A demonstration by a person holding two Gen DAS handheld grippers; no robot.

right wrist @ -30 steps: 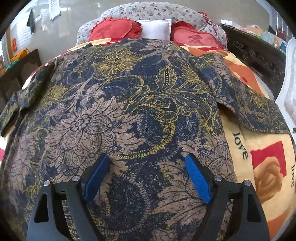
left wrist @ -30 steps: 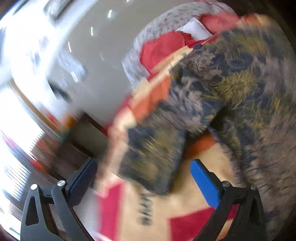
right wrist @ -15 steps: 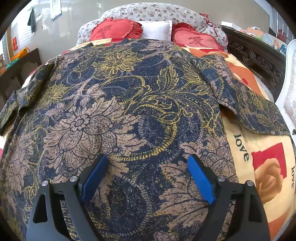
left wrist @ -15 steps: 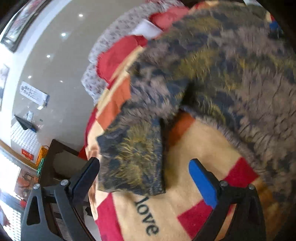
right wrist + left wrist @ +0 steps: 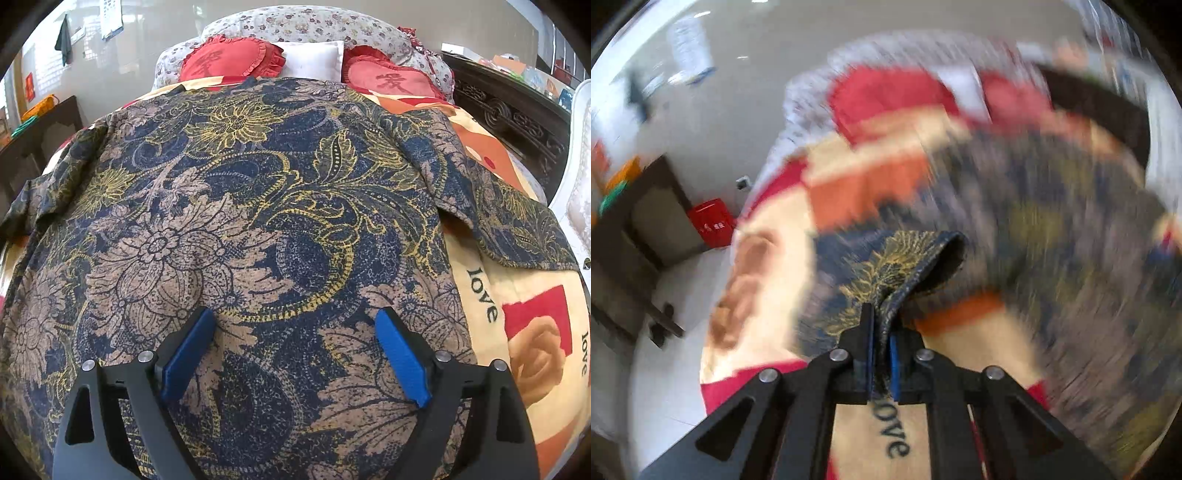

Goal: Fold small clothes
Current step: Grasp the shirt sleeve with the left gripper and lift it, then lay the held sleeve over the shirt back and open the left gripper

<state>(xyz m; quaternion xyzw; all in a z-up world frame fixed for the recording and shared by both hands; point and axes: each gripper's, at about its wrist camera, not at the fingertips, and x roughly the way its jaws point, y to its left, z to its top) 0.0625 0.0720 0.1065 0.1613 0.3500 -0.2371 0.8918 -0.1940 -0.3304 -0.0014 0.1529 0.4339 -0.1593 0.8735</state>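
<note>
While my left tool (image 5: 881, 334) has just clenched on the shirt's (image 5: 258, 206) sleeve (image 5: 908, 258), pinched between its pads, my right tool (image 5: 295, 350) hangs released above the cloth. Folding has barely begun (first fold, I judge): the navy floral shirt lies flat on the bed (image 5: 535, 332) ahead.

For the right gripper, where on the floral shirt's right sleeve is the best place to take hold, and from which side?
Probably the sleeve's outer cuff edge, approached from the blanket side. There the right sleeve lies flat as a free flap with an open hem, so one finger could slide under it. The right gripper is open above the floral shirt body, where there is no edge to pinch.
</note>
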